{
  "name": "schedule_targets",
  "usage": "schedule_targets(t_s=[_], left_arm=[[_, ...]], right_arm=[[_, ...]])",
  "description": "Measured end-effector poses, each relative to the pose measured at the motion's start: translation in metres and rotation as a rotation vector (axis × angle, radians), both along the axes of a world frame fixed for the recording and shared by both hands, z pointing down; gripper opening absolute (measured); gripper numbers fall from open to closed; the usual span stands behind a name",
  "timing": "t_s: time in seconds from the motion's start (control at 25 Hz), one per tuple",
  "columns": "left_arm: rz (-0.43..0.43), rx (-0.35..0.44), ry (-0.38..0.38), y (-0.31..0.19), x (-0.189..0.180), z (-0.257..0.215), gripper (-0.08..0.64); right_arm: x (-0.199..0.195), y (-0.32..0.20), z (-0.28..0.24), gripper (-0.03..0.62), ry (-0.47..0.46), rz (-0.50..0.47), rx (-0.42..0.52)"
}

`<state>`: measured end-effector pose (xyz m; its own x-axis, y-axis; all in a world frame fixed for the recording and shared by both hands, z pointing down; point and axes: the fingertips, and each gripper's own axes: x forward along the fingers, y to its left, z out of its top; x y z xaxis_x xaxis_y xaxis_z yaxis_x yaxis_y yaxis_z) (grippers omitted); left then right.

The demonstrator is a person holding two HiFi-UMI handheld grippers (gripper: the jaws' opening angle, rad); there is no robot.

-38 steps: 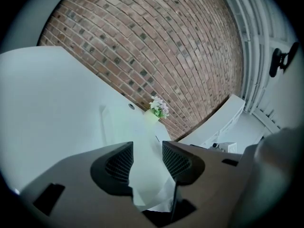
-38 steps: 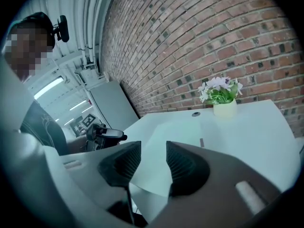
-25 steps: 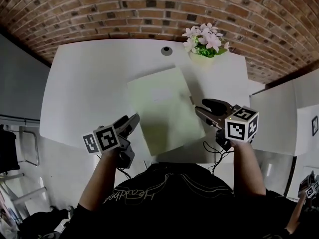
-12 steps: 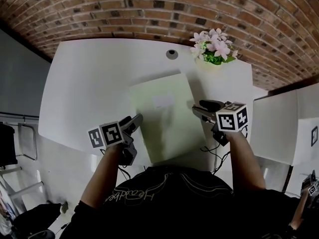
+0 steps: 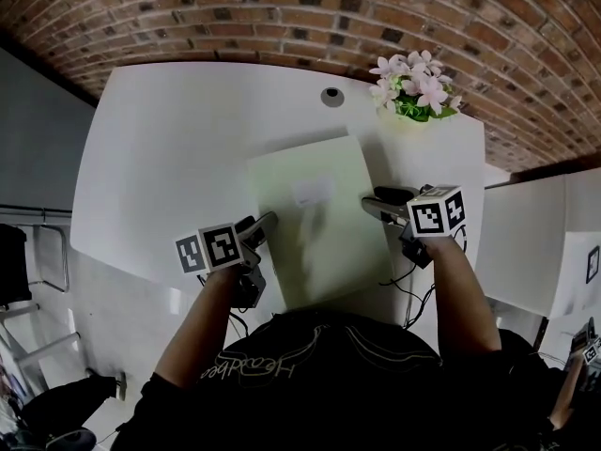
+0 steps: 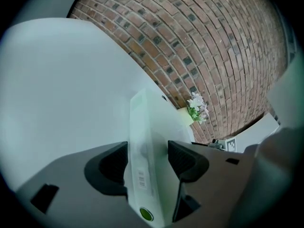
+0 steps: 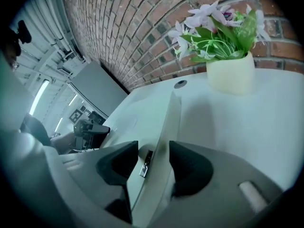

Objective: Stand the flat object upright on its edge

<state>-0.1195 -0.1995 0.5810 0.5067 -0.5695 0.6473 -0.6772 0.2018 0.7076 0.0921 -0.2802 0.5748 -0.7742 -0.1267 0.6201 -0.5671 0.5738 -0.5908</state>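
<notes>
A pale green flat folder [image 5: 315, 219] lies on the white table [image 5: 169, 158], a small white label on its top face. My left gripper [image 5: 263, 224] is at its left edge. In the left gripper view the thick spine [image 6: 142, 146], with a barcode label and a green dot, fills the gap between the open jaws [image 6: 148, 158], and no squeeze shows. My right gripper [image 5: 374, 200] is at the right edge. Its jaws have just been opening, and the folder's thin edge [image 7: 164, 141] stands between them [image 7: 154, 160] with gaps on both sides.
A cream pot of pink flowers [image 5: 413, 87] stands at the table's back right, close to the folder's far corner. A round cable hole [image 5: 331, 93] lies behind the folder. A brick wall runs behind the table. Another white surface [image 5: 526, 233] sits to the right.
Both grippers have come down and inward to the folder's side edges. The left one was off the folder's edge before and now straddles it. The folder lies flat as before.
</notes>
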Motion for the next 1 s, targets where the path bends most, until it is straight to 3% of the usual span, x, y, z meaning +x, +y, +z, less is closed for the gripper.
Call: schedule_targets(t_s=[0.44, 0.56, 0.72, 1.0], left_arm=[[-0.021, -0.039, 0.085, -0.001, 0.004, 0.008, 0.247], [-0.025, -0.054, 0.112, -0.001, 0.006, 0.009, 0.239], [-0.007, -0.062, 0.093, -0.001, 0.007, 0.011, 0.238], [0.012, -0.079, 0.102, -0.001, 0.007, 0.011, 0.238]], right_arm=[[-0.005, 0.001, 0.005, 0.198, -0.074, -0.018, -0.122], [-0.005, 0.0, 0.005, 0.198, -0.061, -0.011, -0.112], [-0.005, -0.001, 0.005, 0.198, -0.029, 0.019, -0.068], [-0.004, 0.001, 0.007, 0.193, -0.039, 0.042, -0.091]])
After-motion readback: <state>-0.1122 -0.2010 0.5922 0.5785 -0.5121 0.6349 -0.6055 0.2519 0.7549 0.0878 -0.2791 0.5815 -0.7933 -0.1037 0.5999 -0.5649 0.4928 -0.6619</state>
